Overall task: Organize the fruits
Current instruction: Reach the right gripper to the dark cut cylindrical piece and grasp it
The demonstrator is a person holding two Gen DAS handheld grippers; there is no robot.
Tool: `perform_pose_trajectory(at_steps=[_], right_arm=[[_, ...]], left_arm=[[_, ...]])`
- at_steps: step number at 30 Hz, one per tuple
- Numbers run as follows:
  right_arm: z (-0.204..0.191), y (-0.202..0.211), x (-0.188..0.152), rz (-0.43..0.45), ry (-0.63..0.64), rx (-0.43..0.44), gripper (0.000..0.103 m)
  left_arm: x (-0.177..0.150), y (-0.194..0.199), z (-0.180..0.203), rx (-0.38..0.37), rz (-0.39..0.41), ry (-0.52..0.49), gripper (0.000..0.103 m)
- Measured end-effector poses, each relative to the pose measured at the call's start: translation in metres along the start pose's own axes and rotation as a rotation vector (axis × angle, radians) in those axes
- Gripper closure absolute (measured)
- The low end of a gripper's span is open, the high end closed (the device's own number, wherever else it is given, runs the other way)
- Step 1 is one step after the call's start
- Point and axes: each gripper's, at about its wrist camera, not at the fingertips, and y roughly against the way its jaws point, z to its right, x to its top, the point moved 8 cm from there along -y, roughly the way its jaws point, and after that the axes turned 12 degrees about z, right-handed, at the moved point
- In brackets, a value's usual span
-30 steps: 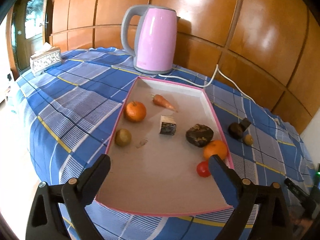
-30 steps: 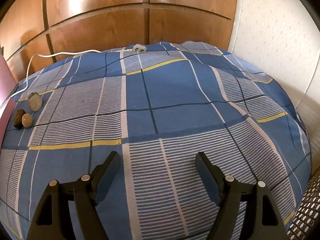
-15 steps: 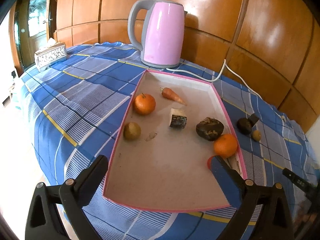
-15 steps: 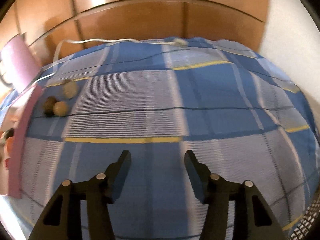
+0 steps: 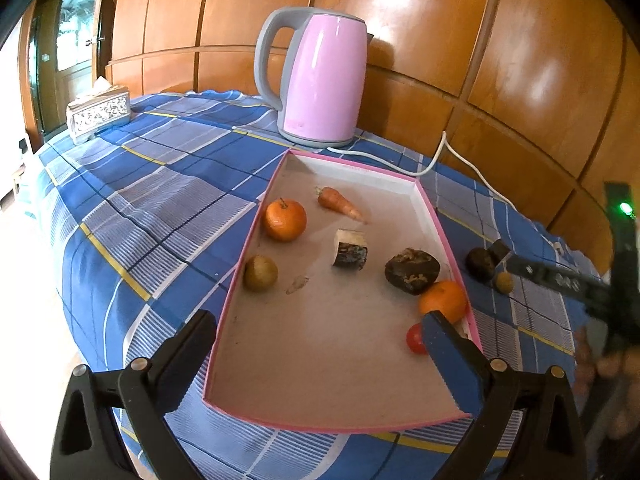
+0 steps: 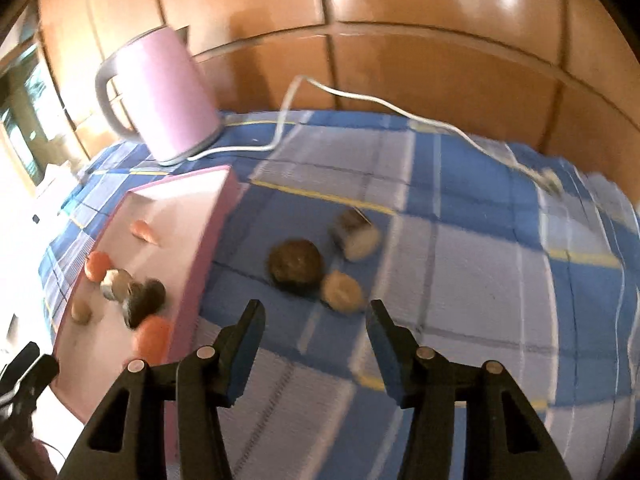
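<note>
A pink-rimmed tray (image 5: pixel 256 236) holds two oranges (image 5: pixel 285 219) (image 5: pixel 443 300), a carrot (image 5: pixel 338 202), a greenish-brown fruit (image 5: pixel 261 273), a cut chunk (image 5: pixel 351 249), a dark lump (image 5: pixel 412 270) and a small red tomato (image 5: pixel 416 339). My left gripper (image 5: pixel 316 320) hangs open over the tray's near end, holding nothing. On the cloth right of the tray lie a dark round fruit (image 6: pixel 296 266), a small pale fruit (image 6: pixel 342 292) and a cut piece (image 6: pixel 354 234). My right gripper (image 6: pixel 315 312) is open, its jaws narrowed and empty, just short of these.
A pink kettle (image 5: pixel 320 80) stands behind the tray, and its white cable (image 6: pixel 360 98) trails across the blue checked cloth to a plug. A tissue box (image 5: pixel 98 114) sits far left. Wooden panels back the table. A person's hand (image 5: pixel 608 368) shows at the right edge.
My right gripper has swung left towards the tray and the loose fruits, rolled, and narrowed its jaws. It now shows in the left wrist view. The left gripper has stayed put.
</note>
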Motion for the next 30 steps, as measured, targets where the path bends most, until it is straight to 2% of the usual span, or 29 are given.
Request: perform_pose_trajectory(at_steps=[3,11,16,17,18,19,26,30], right_arm=[[-0.008,-0.012,0.013,-0.002,0.024,0.000,0.049],[0.035,-0.043,0.031,-0.029,-0.152,-0.097,0.049],[0.039,-0.075,0.031,-0.084,-0.167,-0.146,0.049],[0.040,-0.082,0.027,-0.104,-0.174,-0.142,0.051],[0.041,-0.085,0.024,-0.115,-0.177,-0.139,0.060],[0.041,-0.088,0.022,-0.119,-0.179,-0.135,0.060],[0.054,-0.056,0.026,-0.030,-0.216,-0.128,0.061],[0.065,-0.029,0.015,-0.010,-0.217,-0.135,0.061]], left_arm=[[0.000,-0.001,0.001,-0.008,0.001,-0.002,0.000],[-0.003,-0.006,-0.005,0.003,-0.014,0.003,0.000],[-0.003,-0.006,-0.007,0.007,-0.012,-0.006,0.000],[-0.003,-0.006,-0.008,0.009,-0.012,-0.005,0.000],[-0.004,-0.006,-0.009,0.009,-0.014,-0.002,0.000],[-0.004,-0.006,-0.009,0.009,-0.014,0.002,0.000],[-0.004,-0.004,-0.009,0.013,-0.017,0.009,0.000],[-0.007,-0.004,-0.007,0.016,-0.031,0.007,0.000]])
